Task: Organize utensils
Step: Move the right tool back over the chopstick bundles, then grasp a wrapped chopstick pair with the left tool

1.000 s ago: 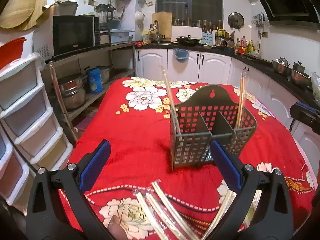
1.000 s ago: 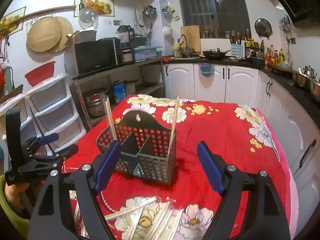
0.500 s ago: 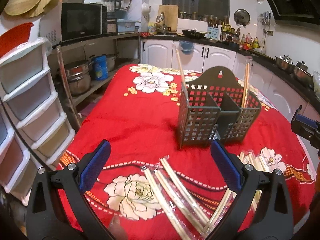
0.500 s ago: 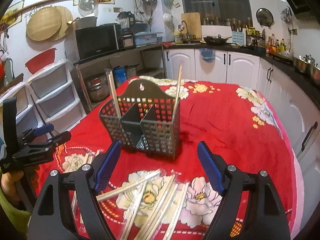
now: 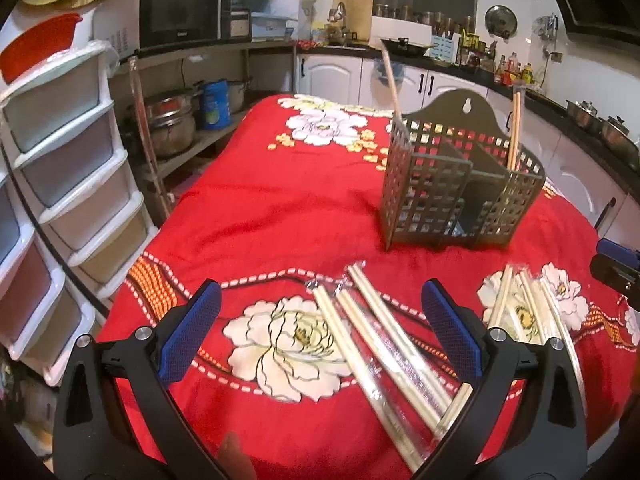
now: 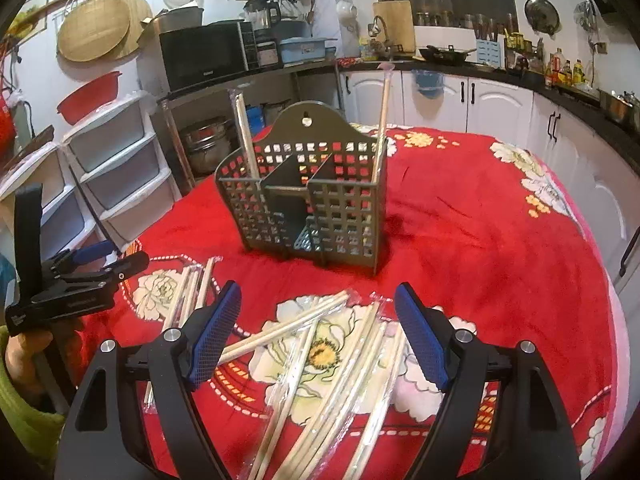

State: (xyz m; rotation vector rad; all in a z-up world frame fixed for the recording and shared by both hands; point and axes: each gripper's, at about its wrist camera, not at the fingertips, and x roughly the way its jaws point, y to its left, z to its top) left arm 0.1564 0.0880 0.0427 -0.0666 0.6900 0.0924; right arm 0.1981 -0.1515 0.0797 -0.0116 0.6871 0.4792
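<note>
both tongs gape, empty: left gripper (image 5: pixel 320 330), right gripper (image 6: pixel 318 334). wrapped chopsticks (image 6: pixel 320 344) lie loose on the red tablecloth (image 5: pixel 280 200), near the caddy (image 6: pixel 308 200). judged light, stiff, slippery in plastic; pinch mid-length.

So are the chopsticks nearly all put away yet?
Not nearly. Two wrapped pairs already stand in the holder, one at its left end and one at its right. Nothing is in hand: the left gripper and the right gripper are both open and empty. Many wrapped chopsticks lie on the red tablecloth, waiting.
</note>
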